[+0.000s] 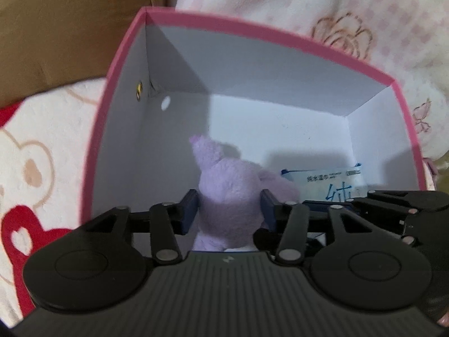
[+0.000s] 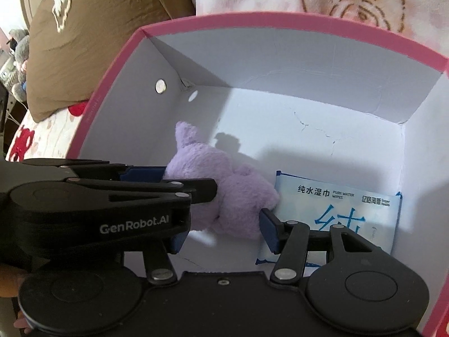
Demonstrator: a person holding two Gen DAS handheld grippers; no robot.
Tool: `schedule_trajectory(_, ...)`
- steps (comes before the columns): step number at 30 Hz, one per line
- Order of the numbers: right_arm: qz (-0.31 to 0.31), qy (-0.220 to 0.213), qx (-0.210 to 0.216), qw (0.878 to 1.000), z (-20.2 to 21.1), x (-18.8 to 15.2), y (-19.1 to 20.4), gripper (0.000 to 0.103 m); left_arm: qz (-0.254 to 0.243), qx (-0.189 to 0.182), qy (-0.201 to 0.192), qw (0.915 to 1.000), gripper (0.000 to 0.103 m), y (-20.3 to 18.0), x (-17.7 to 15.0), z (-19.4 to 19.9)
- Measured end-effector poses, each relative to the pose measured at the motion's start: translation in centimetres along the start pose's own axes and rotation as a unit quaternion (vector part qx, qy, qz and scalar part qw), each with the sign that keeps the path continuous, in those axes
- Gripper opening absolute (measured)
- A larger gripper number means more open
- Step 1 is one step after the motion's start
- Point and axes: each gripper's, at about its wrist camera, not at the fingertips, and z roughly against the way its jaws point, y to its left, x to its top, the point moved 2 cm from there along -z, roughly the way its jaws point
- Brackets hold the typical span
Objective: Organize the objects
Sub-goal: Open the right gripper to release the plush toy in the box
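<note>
A: Start at the left gripper (image 1: 230, 210). What are its jaws doing?

B: They stand apart with the purple plush toy (image 1: 224, 188) between them. The blue pads sit right at the toy's flanks, but the fur shows no dent, so it is a loose bracket and not a pinch.

A: And the right gripper (image 2: 221, 236)?

B: Also spread, pinching nothing. The near edge of the toy lies just beyond the gap between its pads. The right-hand finger hangs over a pack of wet wipes (image 2: 336, 196).

A: Where is the toy, then?

B: On the floor of the box (image 1: 252, 25), left of centre, one pointed ear aimed at the far wall. It is soft and shaggy, a rounded lump in pale lilac. The wipes pack lies flat just right of it in the near right corner. It is a glossy white and blue pouch with printed characters, and the toy's side touches its left edge.

A: Describe the box.

B: Square and deep, made of stiff card, with a pink rim and plain white walls and floor. The floor shows fine cracks. A small round metal disc (image 2: 160, 86) sits on the left wall near the far corner.

A: Around it?

B: A fluffy cream blanket (image 1: 336, 5) with pink checks and outlined flowers lies beyond and to the right. A brown pillow (image 2: 84, 42) lies at far left.
</note>
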Motion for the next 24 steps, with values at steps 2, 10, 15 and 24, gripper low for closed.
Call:
schedule_trajectory(2, 0.003, -0.013, 0.003, 1.0, 0.9, -0.2, 0.0, 0.06, -0.004, -0.005, -0.007, 1.0, 0.055, -0.3, 0.0, 1.3)
schedule_trajectory(10, 0.072, -0.074, -0.005, 0.995, 6.7, -2.1, 1.7, 0.06, -0.009, -0.024, -0.034, 0.9991, 0.056, -0.8, -0.7, 8.0)
schedule_trajectory(15, 0.11, -0.106, -0.001, 0.988, 10.2, -3.8, 3.4, 0.061, 0.001, -0.012, -0.04, 0.9991, 0.056, -0.5, -1.2, 11.8)
schedule_trajectory(24, 0.143, -0.127, -0.017, 0.981, 14.8, -5.7, 4.8, 0.066, -0.005, 0.002, -0.041, 0.9991, 0.06, -2.2, -2.5, 17.2)
